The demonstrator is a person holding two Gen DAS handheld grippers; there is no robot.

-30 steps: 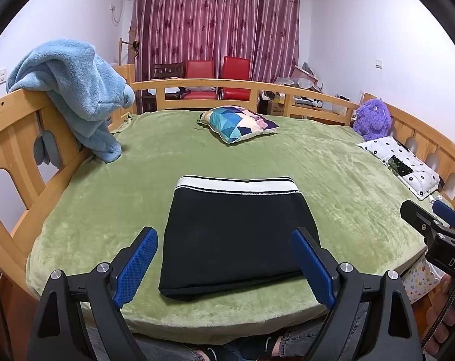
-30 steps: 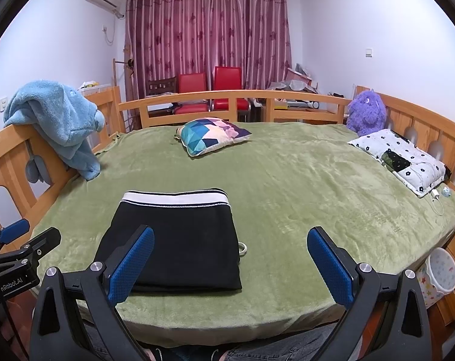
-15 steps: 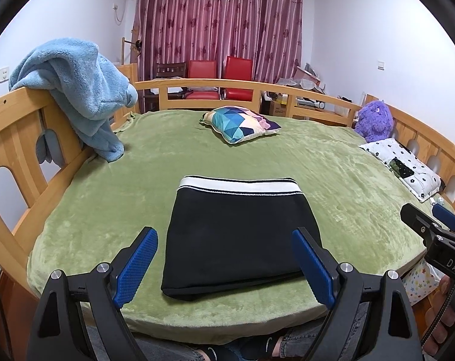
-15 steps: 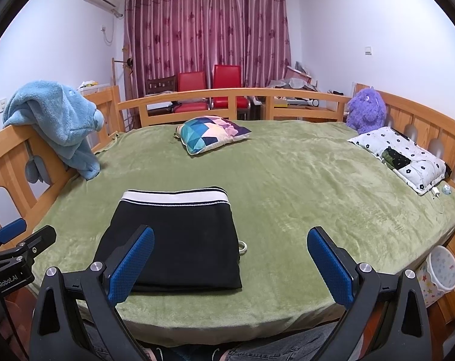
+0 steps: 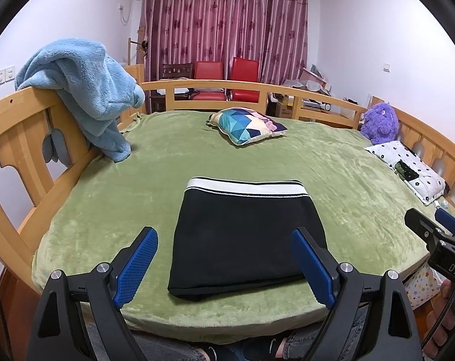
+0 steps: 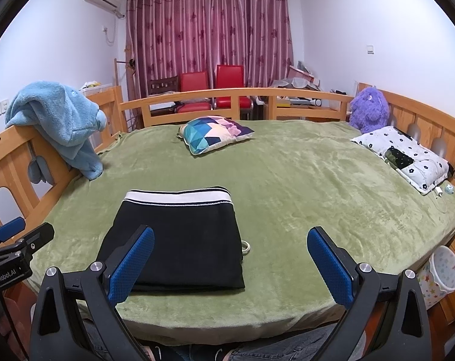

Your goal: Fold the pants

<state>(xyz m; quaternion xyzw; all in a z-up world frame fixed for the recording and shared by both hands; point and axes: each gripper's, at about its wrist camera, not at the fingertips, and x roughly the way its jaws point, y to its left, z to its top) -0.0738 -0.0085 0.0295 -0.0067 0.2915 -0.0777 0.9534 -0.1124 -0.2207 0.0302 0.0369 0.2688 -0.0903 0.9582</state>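
Black pants (image 5: 245,234) with a white waistband lie folded into a flat rectangle on the green bed (image 5: 107,198), near its front edge. My left gripper (image 5: 224,261) hovers open above the front edge, its blue pads either side of the pants and touching nothing. In the right wrist view the pants (image 6: 182,234) sit to the left, and my right gripper (image 6: 230,261) stands open and empty over the bed's front edge. Each gripper shows at the edge of the other's view.
A patterned cushion (image 5: 248,124) lies mid-bed. A blue towel (image 5: 85,90) hangs on the left wooden rail. A purple plush (image 5: 379,123) and a floral pillow (image 5: 408,168) sit at the right. A star-print bin (image 6: 441,273) stands beside the bed. A person's legs show below.
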